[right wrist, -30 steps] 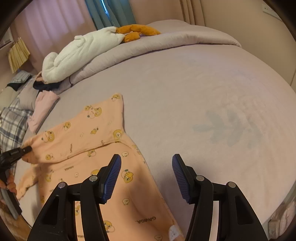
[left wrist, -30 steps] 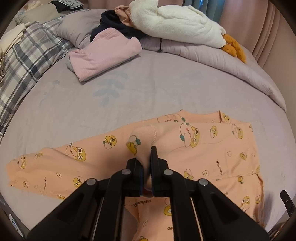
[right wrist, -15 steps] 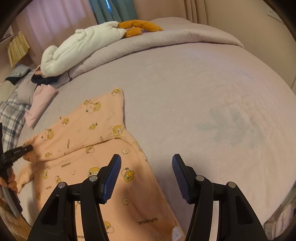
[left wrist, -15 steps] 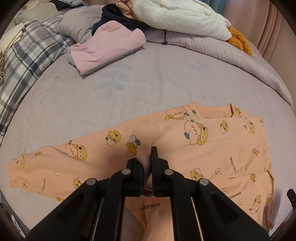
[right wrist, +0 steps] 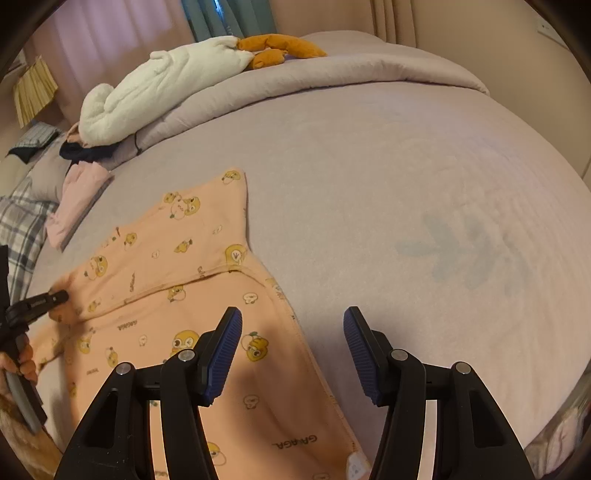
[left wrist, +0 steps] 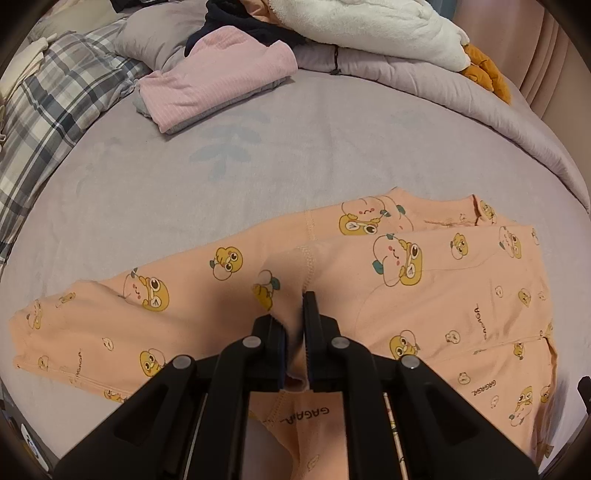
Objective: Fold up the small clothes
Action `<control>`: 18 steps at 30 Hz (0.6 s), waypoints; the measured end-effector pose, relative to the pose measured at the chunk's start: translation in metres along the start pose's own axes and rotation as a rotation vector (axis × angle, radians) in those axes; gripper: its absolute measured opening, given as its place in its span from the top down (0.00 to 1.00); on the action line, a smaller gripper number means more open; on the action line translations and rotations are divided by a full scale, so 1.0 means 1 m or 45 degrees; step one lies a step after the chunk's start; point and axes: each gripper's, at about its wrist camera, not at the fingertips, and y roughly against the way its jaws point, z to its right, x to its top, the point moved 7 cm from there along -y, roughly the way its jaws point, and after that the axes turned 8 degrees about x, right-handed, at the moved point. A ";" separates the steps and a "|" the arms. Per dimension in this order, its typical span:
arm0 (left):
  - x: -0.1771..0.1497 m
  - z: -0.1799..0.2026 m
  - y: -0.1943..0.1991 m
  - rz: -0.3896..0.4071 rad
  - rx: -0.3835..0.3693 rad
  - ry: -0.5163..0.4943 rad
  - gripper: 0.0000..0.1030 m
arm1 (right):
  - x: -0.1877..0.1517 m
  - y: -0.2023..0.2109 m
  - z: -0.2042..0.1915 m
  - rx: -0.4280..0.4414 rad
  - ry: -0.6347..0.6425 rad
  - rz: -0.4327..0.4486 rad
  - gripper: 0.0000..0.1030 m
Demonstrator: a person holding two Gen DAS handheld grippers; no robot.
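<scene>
A small peach garment with yellow cartoon prints (left wrist: 424, 295) lies spread on the lilac bed, one long sleeve or leg stretching left (left wrist: 92, 325). My left gripper (left wrist: 295, 325) is shut on a pinched fold of the garment near its middle seam. The garment also shows in the right wrist view (right wrist: 192, 288), with the left gripper (right wrist: 55, 297) at its left edge. My right gripper (right wrist: 291, 343) is open and empty, hovering over the garment's right hem and the bare sheet.
A folded pink garment (left wrist: 218, 77) lies at the back left beside a plaid blanket (left wrist: 55, 96). A white plush with orange feet (left wrist: 388, 29) and dark clothes rest on a rolled duvet (left wrist: 443, 81) along the back. The lilac sheet (right wrist: 424, 203) stretches to the right.
My left gripper has pulled the pinched fold toward the near side, so the garment sits lower and flatter. My right gripper has barely moved and stays open.
</scene>
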 end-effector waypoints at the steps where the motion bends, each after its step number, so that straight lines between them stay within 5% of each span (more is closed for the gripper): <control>1: 0.000 0.000 -0.001 -0.002 0.000 0.002 0.90 | 0.000 0.000 -0.001 0.000 0.002 -0.001 0.44; 10: -0.005 -0.004 -0.003 -0.021 -0.003 0.010 0.85 | -0.001 -0.003 -0.003 -0.003 0.009 -0.013 0.44; 18: -0.003 -0.014 0.011 0.003 -0.026 0.048 0.62 | -0.002 -0.003 -0.009 0.001 0.026 -0.016 0.44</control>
